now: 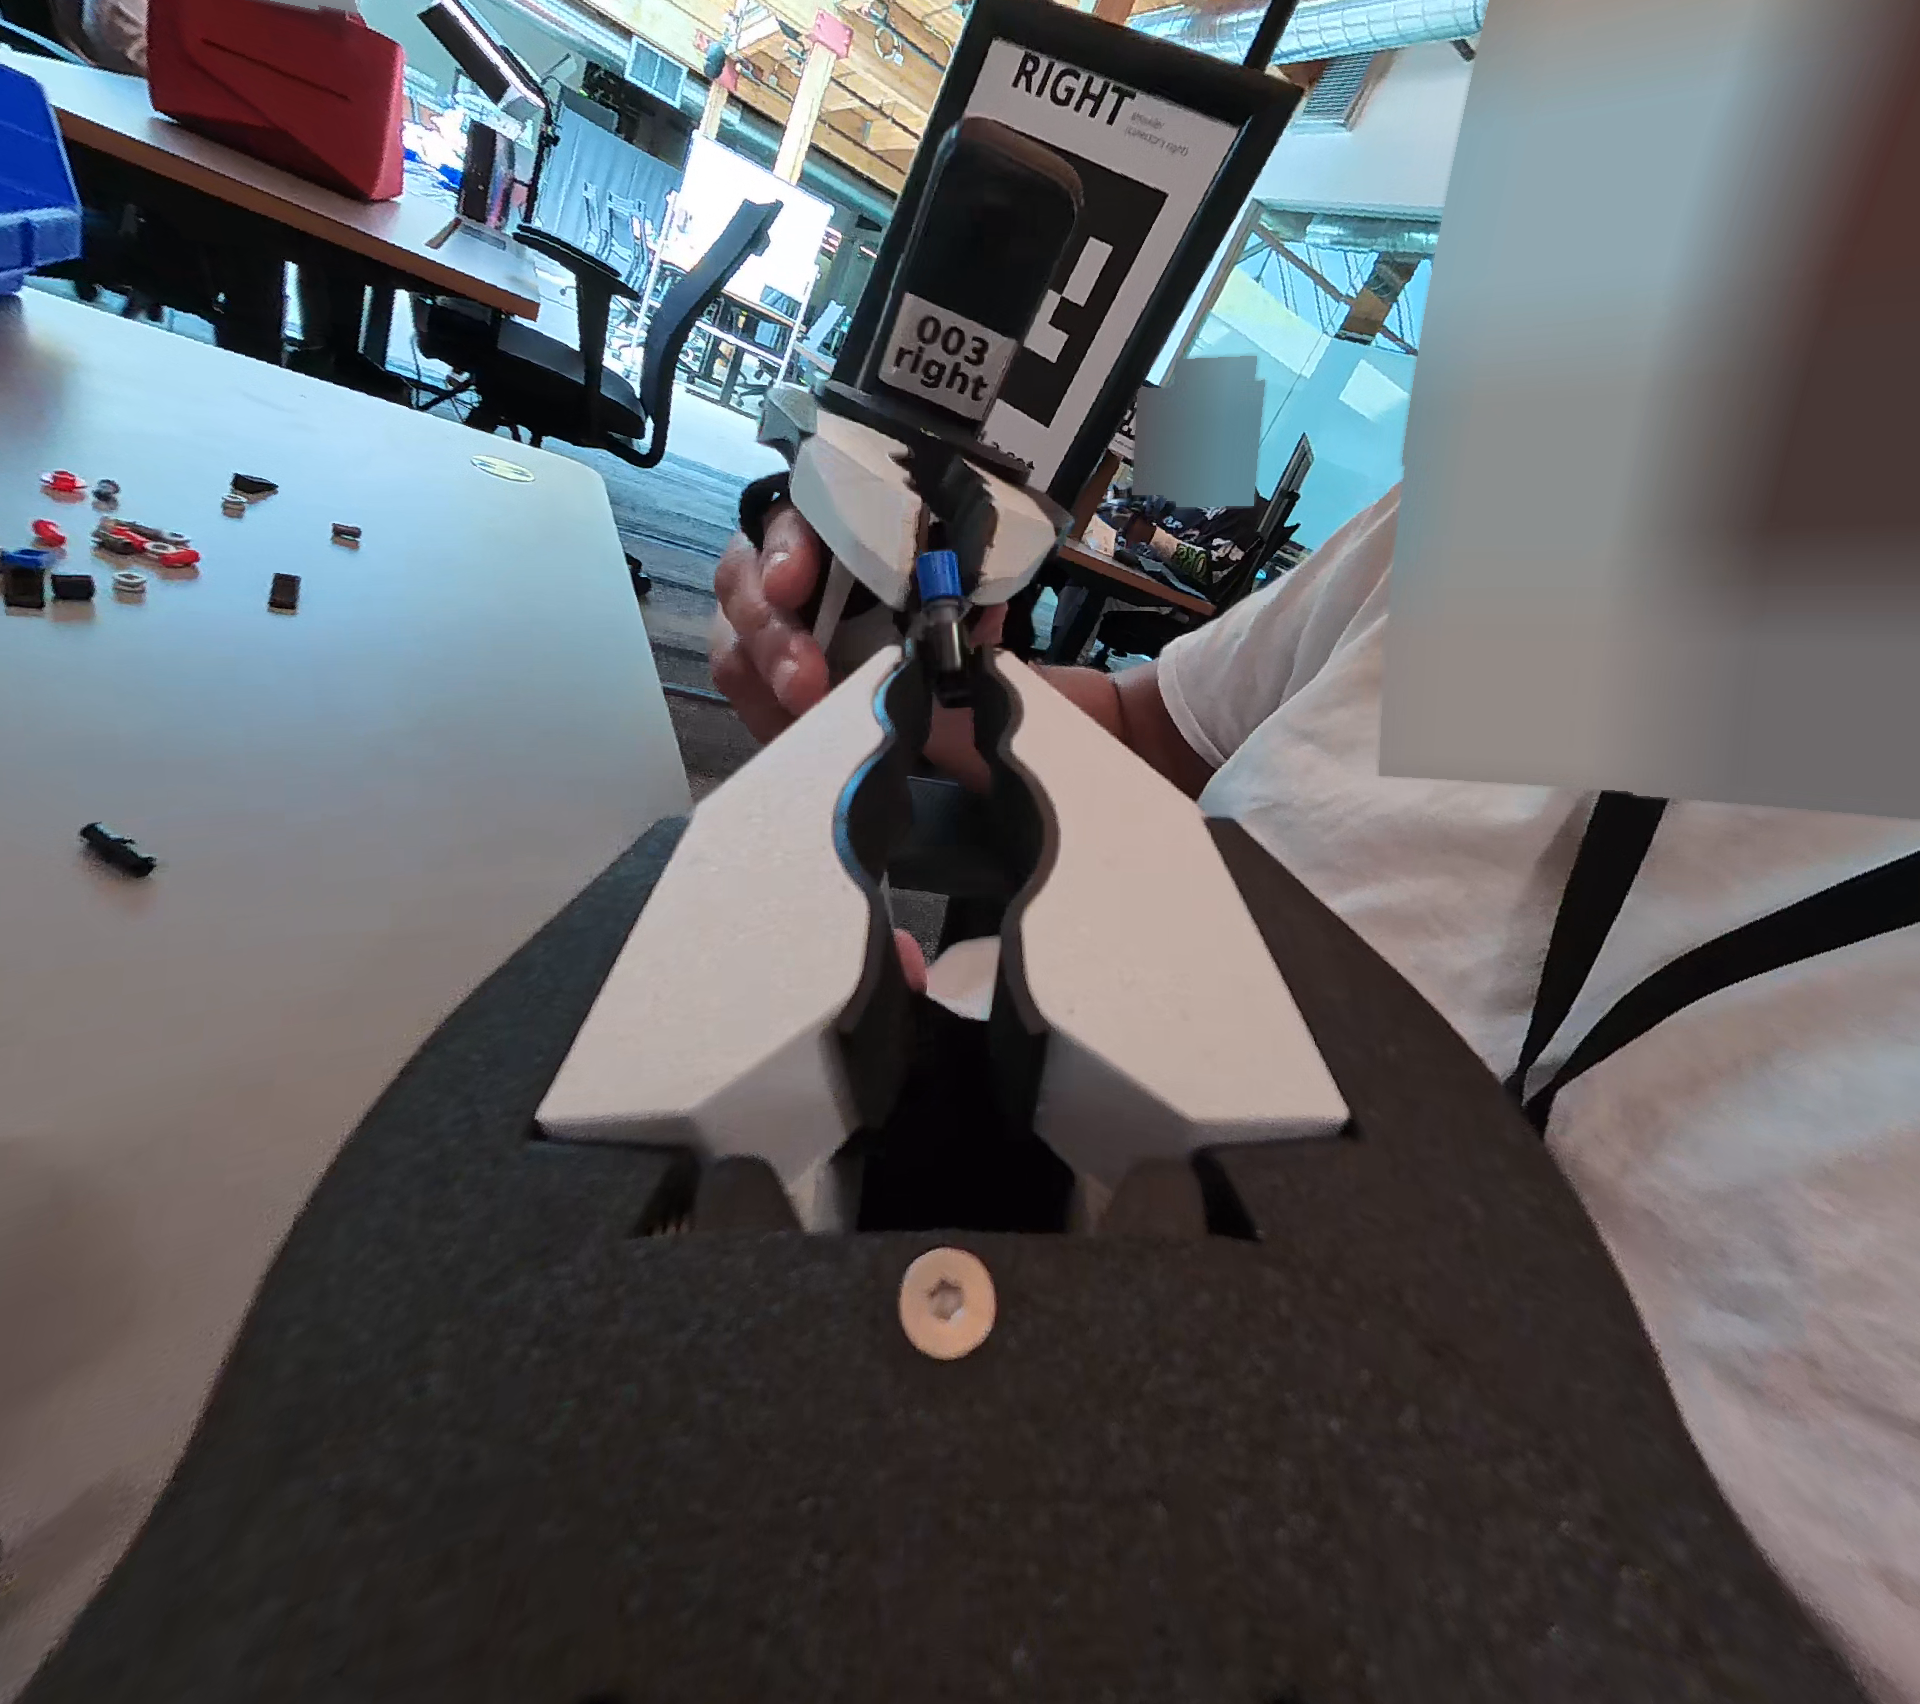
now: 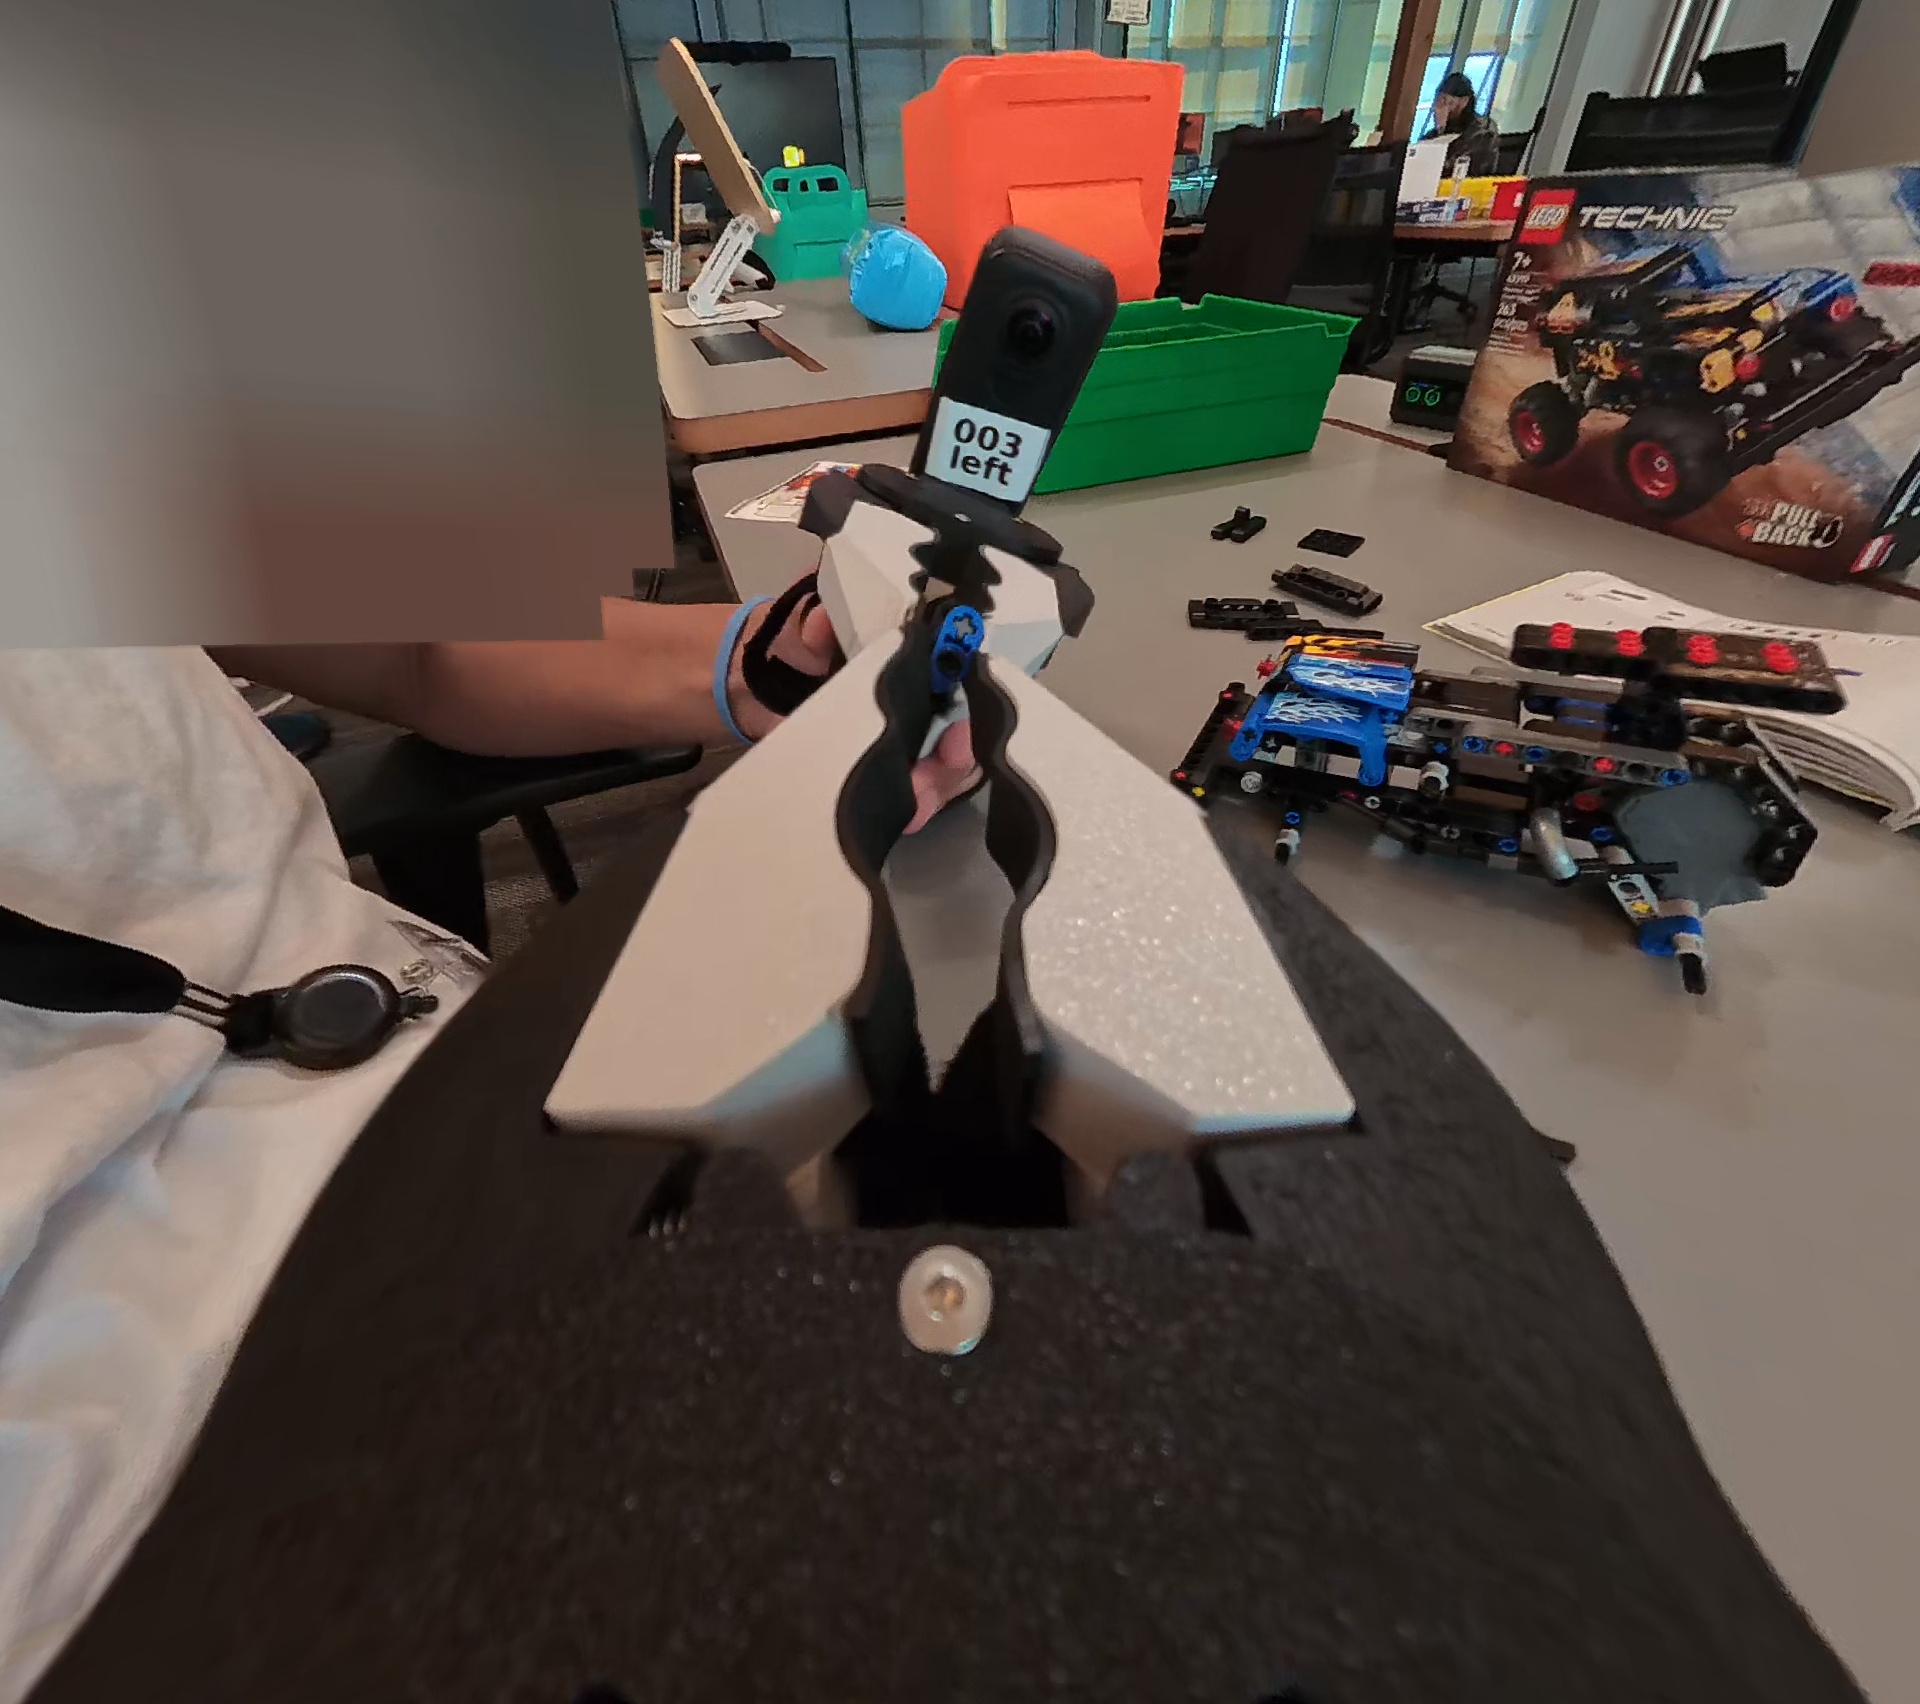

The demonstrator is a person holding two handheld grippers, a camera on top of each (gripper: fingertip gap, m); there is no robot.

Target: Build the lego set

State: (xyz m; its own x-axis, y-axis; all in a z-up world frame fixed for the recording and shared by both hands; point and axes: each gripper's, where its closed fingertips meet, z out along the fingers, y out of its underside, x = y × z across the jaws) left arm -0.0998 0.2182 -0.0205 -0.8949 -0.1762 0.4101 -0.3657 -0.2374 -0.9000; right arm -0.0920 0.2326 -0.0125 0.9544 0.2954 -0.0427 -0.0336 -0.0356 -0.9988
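Both grippers are raised off the table and point at each other, tip to tip. In the left wrist view my left gripper (image 1: 943,680) is shut on the black end of a small lego pin piece (image 1: 948,655). The right gripper (image 1: 951,605) faces it and is shut on the piece's blue end (image 1: 935,576). In the right wrist view my right gripper (image 2: 938,675) pinches the blue part (image 2: 958,634), with the left gripper (image 2: 951,589) just behind it. The half-built lego truck (image 2: 1507,761) lies on the table to the right, untouched.
The lego box (image 2: 1704,366), an open instruction booklet (image 2: 1860,750), black loose parts (image 2: 1320,586) and a green bin (image 2: 1195,397) are on the grey table (image 2: 1455,1083). More small red, black and blue parts (image 1: 125,553) lie on the table to the left. The person's white-shirted torso is close by. The half-built lego truck (image 2: 1507,761) is about equally far from each gripper, around 20 cm.
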